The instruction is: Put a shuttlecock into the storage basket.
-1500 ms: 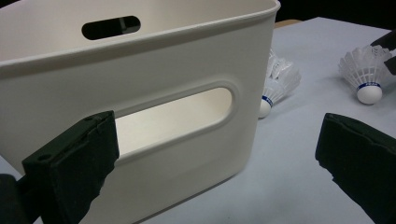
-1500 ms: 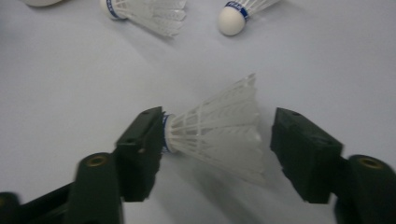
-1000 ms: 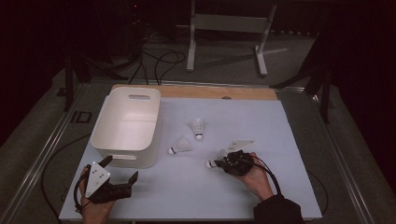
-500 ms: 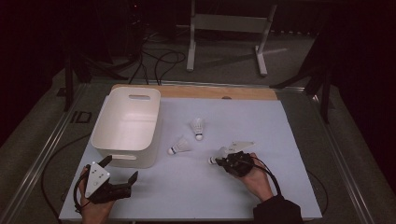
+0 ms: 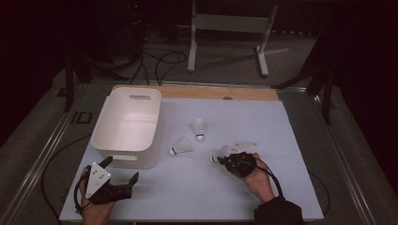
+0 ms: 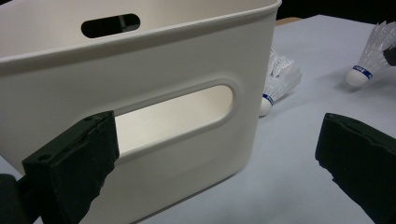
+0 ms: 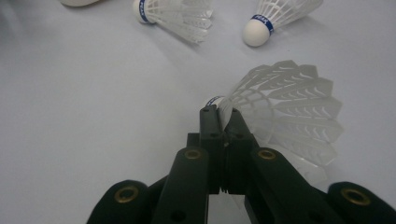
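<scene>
My right gripper (image 7: 223,116) is shut on the feather skirt of a white shuttlecock (image 7: 289,107), which lies on the pale blue table mat. In the high view that gripper (image 5: 224,160) sits right of centre with the held shuttlecock (image 5: 218,154) pointing cork-left. Two more shuttlecocks (image 5: 199,127) (image 5: 180,147) lie loose just beyond it, toward the white bin (image 5: 126,126). My left gripper (image 5: 121,171) rests at the front left, open and holding nothing, its pads (image 6: 74,163) facing the bin's near wall (image 6: 163,93) and handle slot.
The mat (image 5: 281,140) has free room at its right and front. A wooden strip (image 5: 206,92) borders the far edge. Metal rails run along both sides, and a stand and cables are on the floor beyond.
</scene>
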Motion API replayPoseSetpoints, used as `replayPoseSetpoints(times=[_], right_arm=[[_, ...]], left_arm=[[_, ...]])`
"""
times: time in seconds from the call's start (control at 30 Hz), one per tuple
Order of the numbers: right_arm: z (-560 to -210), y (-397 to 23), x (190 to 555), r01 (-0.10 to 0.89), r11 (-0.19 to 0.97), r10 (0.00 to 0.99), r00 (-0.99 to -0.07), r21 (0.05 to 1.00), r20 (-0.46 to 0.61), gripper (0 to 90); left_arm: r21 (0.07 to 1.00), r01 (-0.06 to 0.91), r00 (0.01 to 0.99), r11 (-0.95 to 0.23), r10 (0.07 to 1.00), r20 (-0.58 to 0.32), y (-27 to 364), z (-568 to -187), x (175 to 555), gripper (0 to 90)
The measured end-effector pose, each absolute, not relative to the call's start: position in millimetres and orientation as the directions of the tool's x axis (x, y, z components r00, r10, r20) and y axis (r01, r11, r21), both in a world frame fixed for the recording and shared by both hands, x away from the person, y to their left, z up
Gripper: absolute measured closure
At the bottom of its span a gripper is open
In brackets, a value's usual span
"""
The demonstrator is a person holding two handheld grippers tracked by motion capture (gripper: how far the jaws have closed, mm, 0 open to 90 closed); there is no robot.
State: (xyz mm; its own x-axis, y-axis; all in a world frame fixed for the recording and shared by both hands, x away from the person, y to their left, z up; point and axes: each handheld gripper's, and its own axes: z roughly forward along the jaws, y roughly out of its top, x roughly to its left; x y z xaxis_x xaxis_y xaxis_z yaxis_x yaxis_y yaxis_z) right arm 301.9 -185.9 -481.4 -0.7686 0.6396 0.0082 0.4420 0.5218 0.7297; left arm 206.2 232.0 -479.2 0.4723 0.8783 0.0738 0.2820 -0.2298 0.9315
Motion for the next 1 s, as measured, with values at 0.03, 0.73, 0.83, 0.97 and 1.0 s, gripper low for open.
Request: replayPoseSetpoints(times=[0.03, 0.73, 0.83, 0.97, 1.0], right_arm=[[-481.2, -185.9, 302.1, 0.442, 0.52, 0.641, -0.767, 0.731, 0.008, 89.2], [-472.2, -183.5, 300.9, 0.428, 0.523, 0.648, -0.761, 0.737, -0.018, 89.3], [-471.7, -183.5, 301.3, 0.426, 0.526, 0.648, -0.762, 0.736, -0.022, 89.3], [-470.2, -183.0, 301.2, 0.429, 0.525, 0.65, -0.759, 0.735, -0.021, 89.3], [-468.9, -183.0, 301.7, 0.425, 0.527, 0.65, -0.76, 0.736, -0.027, 89.3]], left_arm=[[0.932, 0.282, 0.473, -0.23, 0.878, 0.073, 232.0, -479.1, 206.2, 0.0], [0.928, 0.287, 0.477, -0.236, 0.876, 0.075, 231.3, -479.5, 206.8, 0.0], [0.928, 0.288, 0.478, -0.238, 0.875, 0.076, 231.1, -479.6, 206.8, 0.0], [0.927, 0.289, 0.478, -0.239, 0.875, 0.077, 231.0, -479.7, 207.0, 0.0], [0.927, 0.289, 0.479, -0.239, 0.875, 0.076, 230.9, -479.7, 207.1, 0.0]])
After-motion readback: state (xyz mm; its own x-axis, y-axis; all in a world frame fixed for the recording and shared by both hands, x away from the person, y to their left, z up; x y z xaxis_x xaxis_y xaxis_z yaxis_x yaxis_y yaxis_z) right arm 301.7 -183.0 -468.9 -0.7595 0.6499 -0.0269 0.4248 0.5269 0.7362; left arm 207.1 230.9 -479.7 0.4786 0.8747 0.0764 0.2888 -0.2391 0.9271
